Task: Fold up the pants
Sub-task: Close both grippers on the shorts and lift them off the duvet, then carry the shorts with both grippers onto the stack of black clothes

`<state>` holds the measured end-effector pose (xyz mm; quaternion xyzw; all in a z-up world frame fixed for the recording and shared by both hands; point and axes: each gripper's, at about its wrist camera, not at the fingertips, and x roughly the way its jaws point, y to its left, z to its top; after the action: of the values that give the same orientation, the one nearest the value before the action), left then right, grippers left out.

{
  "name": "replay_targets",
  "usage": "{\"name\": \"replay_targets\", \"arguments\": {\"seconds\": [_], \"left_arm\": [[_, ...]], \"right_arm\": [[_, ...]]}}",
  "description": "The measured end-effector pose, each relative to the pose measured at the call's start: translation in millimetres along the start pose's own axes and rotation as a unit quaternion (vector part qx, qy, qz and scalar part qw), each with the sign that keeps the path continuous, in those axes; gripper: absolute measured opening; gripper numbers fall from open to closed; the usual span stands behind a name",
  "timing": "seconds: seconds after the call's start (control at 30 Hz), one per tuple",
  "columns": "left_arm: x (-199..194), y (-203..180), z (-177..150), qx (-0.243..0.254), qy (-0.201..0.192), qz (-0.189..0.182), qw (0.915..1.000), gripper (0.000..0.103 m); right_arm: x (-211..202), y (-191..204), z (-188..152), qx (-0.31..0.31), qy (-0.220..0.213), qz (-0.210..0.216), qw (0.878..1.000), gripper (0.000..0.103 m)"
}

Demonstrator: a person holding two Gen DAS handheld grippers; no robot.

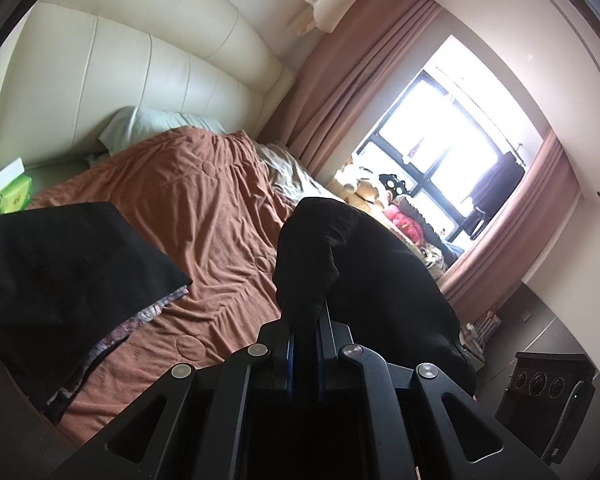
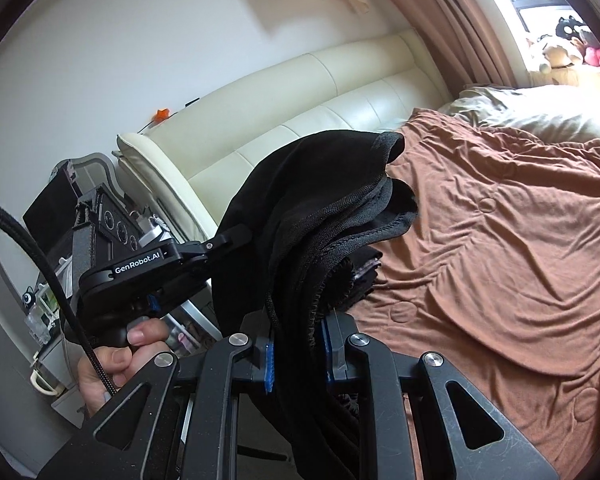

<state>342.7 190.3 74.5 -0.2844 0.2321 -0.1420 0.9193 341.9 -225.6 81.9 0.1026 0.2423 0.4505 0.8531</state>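
The black pants (image 1: 340, 248) hang in the air above the bed, gripped by both grippers. My left gripper (image 1: 305, 320) is shut on a fold of the pants. In the right wrist view my right gripper (image 2: 298, 344) is shut on a bunched, hemmed edge of the pants (image 2: 332, 200), which rise and drape over its fingers. The left gripper (image 2: 236, 240), held in a hand, grips the same cloth from the left. A folded black garment (image 1: 60, 272) lies on the bed at the left over a patterned cloth.
The bed has a rumpled brown blanket (image 2: 500, 248), a cream padded headboard (image 1: 140, 68) and pale pillows (image 1: 148, 128). A green tissue pack (image 1: 10, 196) sits at the left. Pink curtains (image 1: 340, 92), a window and stuffed toys (image 1: 364, 188) are beyond the bed.
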Motion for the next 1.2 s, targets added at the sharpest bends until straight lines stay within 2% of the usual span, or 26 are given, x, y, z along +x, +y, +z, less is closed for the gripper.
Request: {"name": "replay_targets", "arguments": {"seconds": [0.3,0.57,0.77,0.97,1.2], "left_arm": [[-20.1,45.4,54.2,-0.001,-0.055,0.066,0.9963,0.008],[-48.2,76.8,88.7,-0.009,-0.104,0.137,0.9851,0.008],[-56.6,96.3,103.0,-0.016,-0.129,0.172,0.9766,0.008],[-47.3,114.0,112.9,-0.013,-0.129,0.204,0.9704,0.008],[-9.5,138.6,119.2,-0.003,-0.104,0.242,0.9646,0.008]], "right_arm": [[80.2,17.7,30.1,-0.017,0.012,0.058,0.998,0.014],[151.0,45.6,43.1,-0.025,0.029,0.101,0.994,0.014],[188.3,55.5,40.9,0.001,0.033,0.122,0.992,0.013],[219.6,60.2,34.8,0.031,0.037,0.138,0.989,0.013],[267.9,40.9,25.8,0.080,0.052,0.149,0.984,0.013]]}}
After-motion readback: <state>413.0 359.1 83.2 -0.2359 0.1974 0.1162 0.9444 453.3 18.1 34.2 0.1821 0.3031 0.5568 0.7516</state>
